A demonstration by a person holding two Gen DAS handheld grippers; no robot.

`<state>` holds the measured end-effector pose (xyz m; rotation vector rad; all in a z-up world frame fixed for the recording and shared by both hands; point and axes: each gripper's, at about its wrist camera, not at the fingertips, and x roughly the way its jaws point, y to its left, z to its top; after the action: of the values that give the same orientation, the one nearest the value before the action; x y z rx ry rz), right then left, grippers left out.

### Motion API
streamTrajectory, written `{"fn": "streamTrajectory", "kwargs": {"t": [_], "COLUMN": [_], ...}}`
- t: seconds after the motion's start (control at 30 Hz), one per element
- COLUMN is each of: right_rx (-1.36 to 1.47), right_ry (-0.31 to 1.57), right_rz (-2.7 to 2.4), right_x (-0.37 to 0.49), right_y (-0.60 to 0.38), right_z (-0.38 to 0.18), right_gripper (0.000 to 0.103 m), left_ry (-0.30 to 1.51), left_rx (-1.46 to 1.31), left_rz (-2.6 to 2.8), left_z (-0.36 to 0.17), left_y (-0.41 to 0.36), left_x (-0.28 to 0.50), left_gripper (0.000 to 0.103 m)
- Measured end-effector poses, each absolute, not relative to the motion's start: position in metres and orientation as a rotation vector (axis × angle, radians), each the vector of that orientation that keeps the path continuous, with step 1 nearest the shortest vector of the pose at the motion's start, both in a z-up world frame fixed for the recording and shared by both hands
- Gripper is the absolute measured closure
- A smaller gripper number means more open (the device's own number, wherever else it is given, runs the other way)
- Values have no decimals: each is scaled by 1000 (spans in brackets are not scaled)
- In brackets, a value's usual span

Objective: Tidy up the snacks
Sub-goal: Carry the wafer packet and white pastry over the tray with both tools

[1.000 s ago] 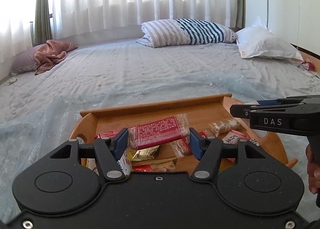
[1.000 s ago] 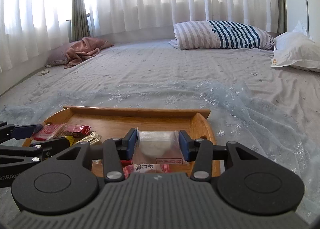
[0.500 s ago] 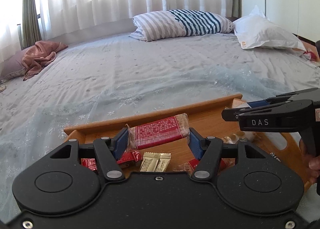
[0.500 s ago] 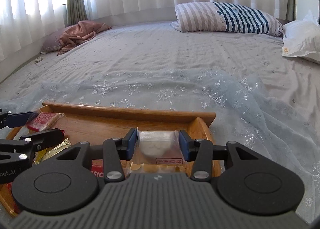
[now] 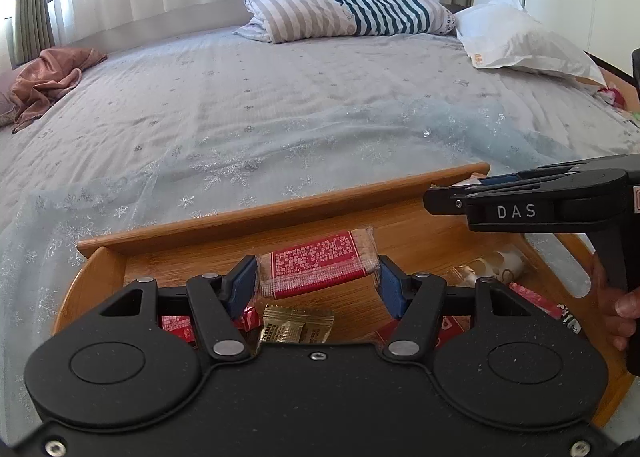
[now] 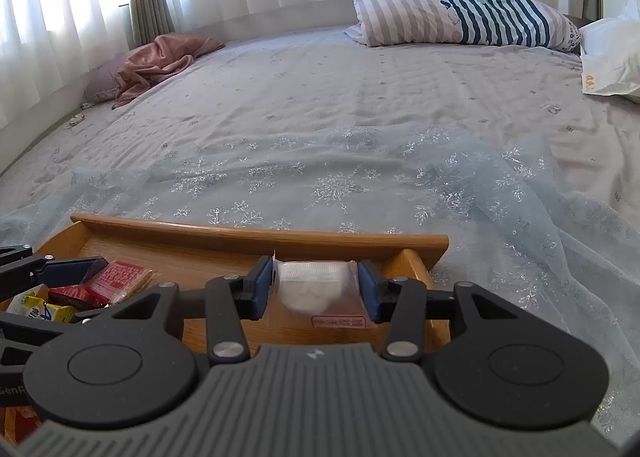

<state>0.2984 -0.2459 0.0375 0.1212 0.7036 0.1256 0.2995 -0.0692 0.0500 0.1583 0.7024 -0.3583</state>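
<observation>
Over the wooden tray (image 5: 280,217) on the bed (image 5: 280,105), I had my left gripper (image 5: 318,281) partly closed on a red cracker packet (image 5: 320,263), its blue pads pressing both ends and holding it above the tray floor. Below it lay a gold sachet (image 5: 298,327) among other red wrappers. My right gripper (image 6: 316,289) pinched a clear packet with a white cake (image 6: 314,289) near the tray's right end, jaws narrow, pads against its sides. A striped pillow (image 6: 460,15) sat far back.
</observation>
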Motion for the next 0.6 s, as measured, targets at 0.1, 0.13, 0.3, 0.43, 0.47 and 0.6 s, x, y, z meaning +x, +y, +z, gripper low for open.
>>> {"fn": "streamTrajectory", "kwargs": {"t": [0.1,0.13,0.3,0.43,0.47,0.6], "right_rx": [139,139,117,123,125,140], "right_ry": [717,720,721,720,720,723], "right_rz": [129,131,135,140,142,146], "right_x": [300,301,303,305,304,303], "right_y": [-249,-249,-246,-244,-244,-247], "right_z": [35,34,33,34,33,32], "right_gripper": [51,51,49,49,49,49], "left_ry": [717,722,725,743,747,747], "left_rx": [163,163,196,171,172,185], "left_rz": [-352,-358,-365,-381,-379,-378], "left_z": [46,45,42,41,41,40], "left_y": [-71,-71,-80,-82,-84,-88], "left_x": [304,305,309,312,312,313], "left_gripper": [42,42,42,41,41,41]}}
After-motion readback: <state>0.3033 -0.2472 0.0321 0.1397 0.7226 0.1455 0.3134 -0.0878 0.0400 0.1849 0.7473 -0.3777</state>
